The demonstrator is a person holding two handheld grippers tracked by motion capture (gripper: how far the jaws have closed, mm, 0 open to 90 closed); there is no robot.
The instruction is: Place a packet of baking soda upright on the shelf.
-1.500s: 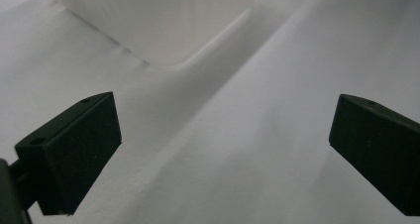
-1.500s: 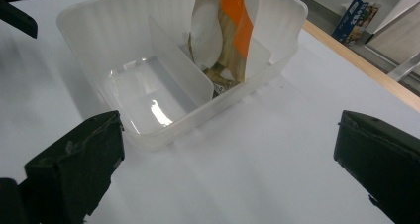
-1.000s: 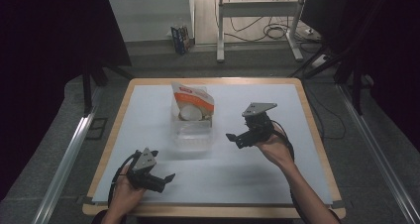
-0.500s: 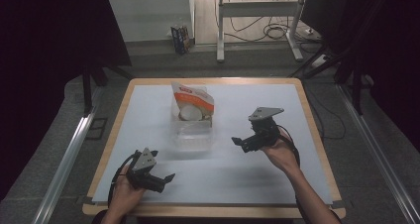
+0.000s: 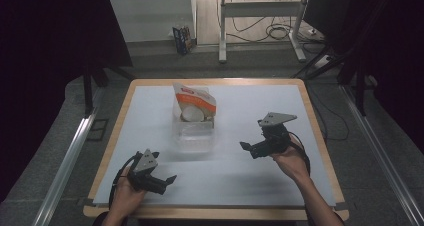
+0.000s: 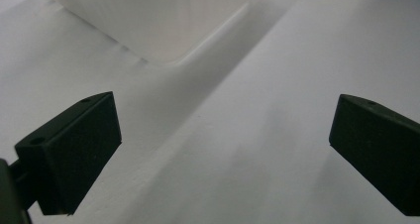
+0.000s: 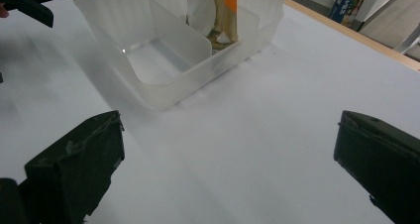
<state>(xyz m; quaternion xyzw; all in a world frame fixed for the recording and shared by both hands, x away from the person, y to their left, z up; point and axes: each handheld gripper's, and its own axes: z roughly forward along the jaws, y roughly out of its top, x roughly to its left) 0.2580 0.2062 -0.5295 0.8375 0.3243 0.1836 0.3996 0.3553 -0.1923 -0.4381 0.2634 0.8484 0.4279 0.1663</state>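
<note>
A clear plastic bin (image 5: 194, 135) with an inner divider stands mid-table; an orange-and-white pouch (image 5: 194, 103) leans upright in its far compartment. The near compartment (image 7: 153, 63) holds nothing. My left gripper (image 5: 164, 182) rests low at the front left of the table, open, jaws apart over bare white surface with the bin's corner (image 6: 163, 26) ahead. My right gripper (image 5: 248, 148) hovers right of the bin, open, pointing toward the bin (image 7: 173, 45) and the pouch (image 7: 225, 11) from a short distance away.
The white table top (image 5: 230, 176) has a wooden rim (image 5: 320, 136). Beyond its far edge are a floor, desk legs with cables (image 5: 260, 31) and a small box (image 5: 182, 38). Metal rails run along both sides.
My right gripper has drawn back toward the person and slightly right, away from the bin. The left gripper, the bin and the pouch have stayed put.
</note>
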